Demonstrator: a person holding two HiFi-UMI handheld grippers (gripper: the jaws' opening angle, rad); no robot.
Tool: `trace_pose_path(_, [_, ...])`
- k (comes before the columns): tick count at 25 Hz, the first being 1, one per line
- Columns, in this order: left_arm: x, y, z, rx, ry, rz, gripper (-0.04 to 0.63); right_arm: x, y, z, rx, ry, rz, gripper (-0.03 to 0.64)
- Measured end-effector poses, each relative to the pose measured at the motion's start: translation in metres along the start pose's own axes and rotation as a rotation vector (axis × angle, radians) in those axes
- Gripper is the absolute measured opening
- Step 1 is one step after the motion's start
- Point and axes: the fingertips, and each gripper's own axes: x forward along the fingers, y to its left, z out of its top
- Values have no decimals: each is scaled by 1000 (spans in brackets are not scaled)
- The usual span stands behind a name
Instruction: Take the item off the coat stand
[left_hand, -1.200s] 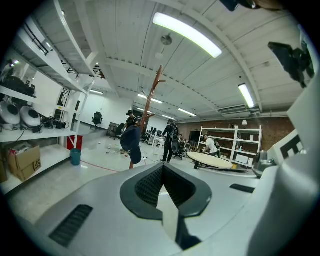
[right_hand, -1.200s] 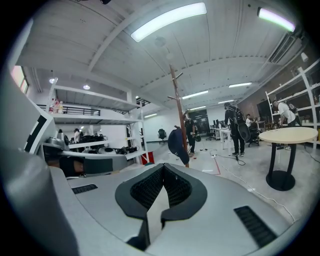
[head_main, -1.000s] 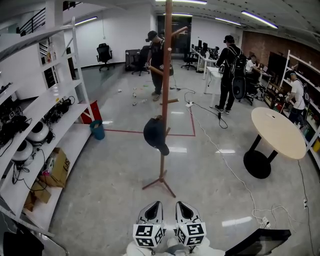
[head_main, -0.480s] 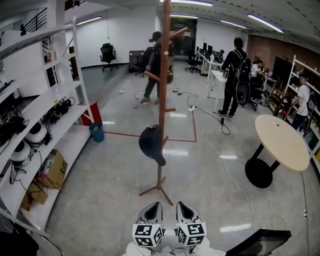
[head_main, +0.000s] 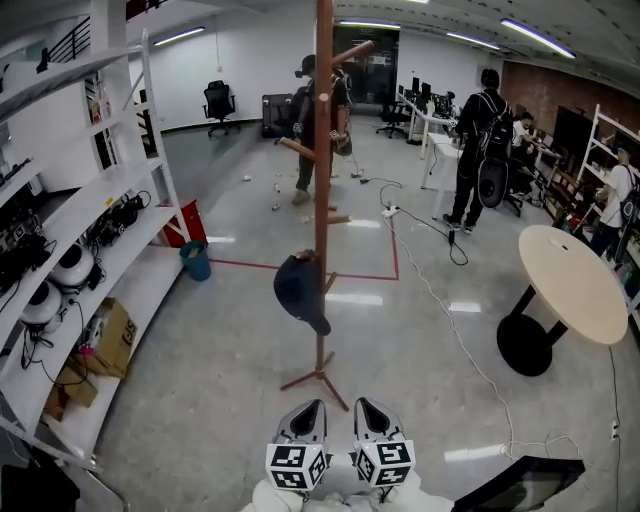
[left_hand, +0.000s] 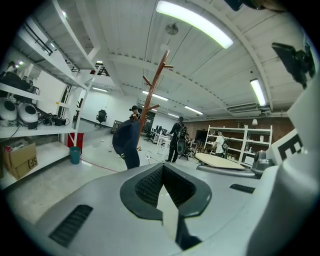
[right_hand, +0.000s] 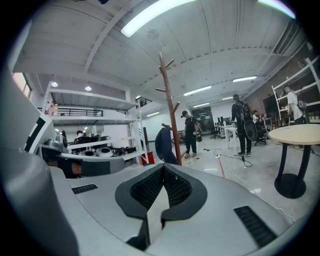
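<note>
A tall wooden coat stand (head_main: 322, 200) rises from the grey floor ahead of me. A dark cap (head_main: 298, 290) hangs on a low peg on its left side. My left gripper (head_main: 306, 410) and right gripper (head_main: 368, 410) sit side by side at the bottom of the head view, well short of the stand's feet. Both are shut with nothing between the jaws. In the left gripper view the cap (left_hand: 127, 142) and stand (left_hand: 152, 95) lie beyond the left gripper (left_hand: 162, 167). The right gripper view shows the cap (right_hand: 164, 142) and stand (right_hand: 170, 110) past the right gripper (right_hand: 163, 170).
White shelving (head_main: 90, 230) with equipment and a cardboard box (head_main: 110, 335) lines the left. A teal bin (head_main: 196, 260) stands by it. A round table (head_main: 575, 280) is at the right, with a floor cable (head_main: 470, 350) beside it. People (head_main: 480, 130) stand farther back.
The head view has drawn slightly nearer the coat stand, and the cap sits a little higher and further left in frame. Both grippers stay shut in the same spot.
</note>
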Motion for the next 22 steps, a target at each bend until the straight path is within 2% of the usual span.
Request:
trace_pose_path(11, [14,11,4,4,2,27,-2,16,-13,-2,27,7,-10,9])
trace_pose_path(22, [45,13,11,17,6,-3,0,35,-31,1,33,14,-43,9])
